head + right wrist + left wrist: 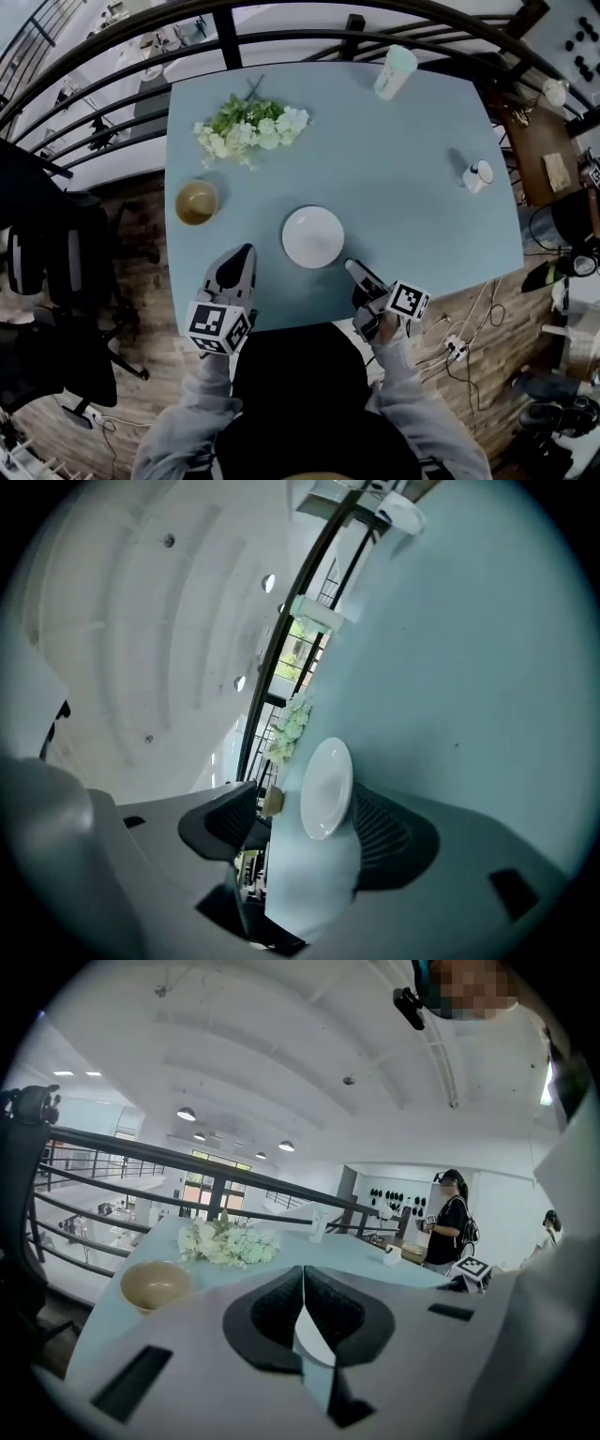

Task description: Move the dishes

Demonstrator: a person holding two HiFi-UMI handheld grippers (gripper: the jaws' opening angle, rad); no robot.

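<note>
Well, plate [313,236] rnd, plain wht, empty, flat on tbl [422,187]; bowl [196,202] tan.

Bare tabletop [412,216] lies right of the plate [313,236]; bowl [196,202] and flowers [251,125] (far left) crowd the other side

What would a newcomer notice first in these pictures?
A white plate sits on the blue table near its front edge, with the open right claw pointing at it. White flowers lie at the far left, a tan bowl nearer the shut left claw.
</note>
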